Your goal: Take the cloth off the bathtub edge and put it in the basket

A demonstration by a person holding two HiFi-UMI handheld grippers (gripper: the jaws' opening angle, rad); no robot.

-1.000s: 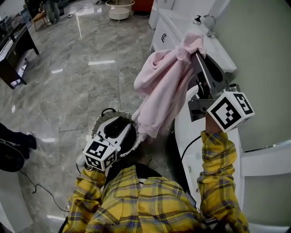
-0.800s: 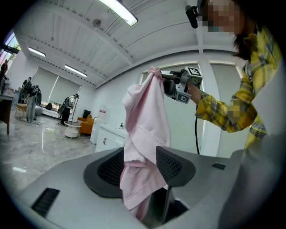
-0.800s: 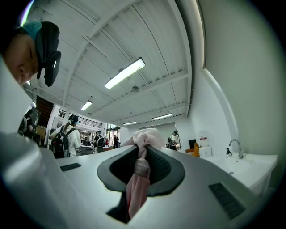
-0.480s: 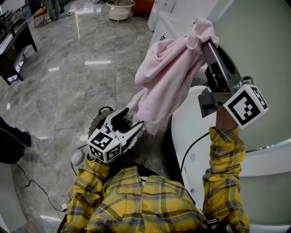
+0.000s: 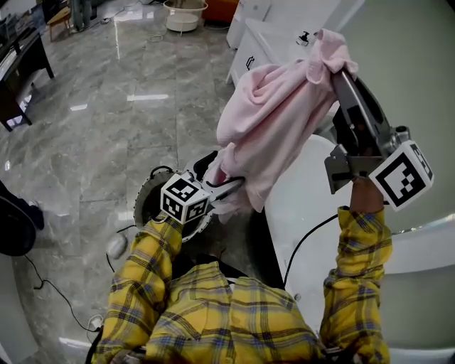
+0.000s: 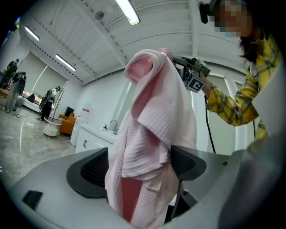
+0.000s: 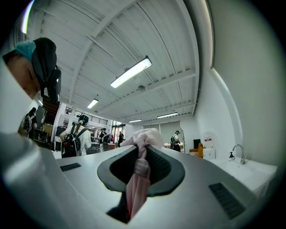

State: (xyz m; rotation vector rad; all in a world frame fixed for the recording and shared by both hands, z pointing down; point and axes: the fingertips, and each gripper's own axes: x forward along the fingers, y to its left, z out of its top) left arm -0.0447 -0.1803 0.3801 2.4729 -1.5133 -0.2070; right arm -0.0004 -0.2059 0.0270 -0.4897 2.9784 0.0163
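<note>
The pink waffle cloth (image 5: 274,121) hangs in the air from my right gripper (image 5: 334,67), which is shut on its top corner; in the right gripper view a bunched fold of the cloth (image 7: 140,167) sits pinched between the pads. My left gripper (image 5: 222,175) is level at the cloth's lower end. Its jaws have just been opening and now stand wide, with the hanging cloth (image 6: 152,134) between the pads but not pressed. The round basket (image 5: 142,202) stands on the floor below the left gripper, mostly hidden by it. The white bathtub (image 5: 306,206) lies under my right arm.
A white vanity with a tap (image 5: 284,35) stands behind the tub. A black cable (image 5: 50,291) trails over the grey marble floor. Someone's dark shoe (image 5: 18,227) is at the left edge. A pale round tub (image 5: 181,14) sits far back.
My right gripper has lifted the cloth higher and to the right. My left gripper has come up off the basket to the cloth's lower end, and its jaws have spread wide.
</note>
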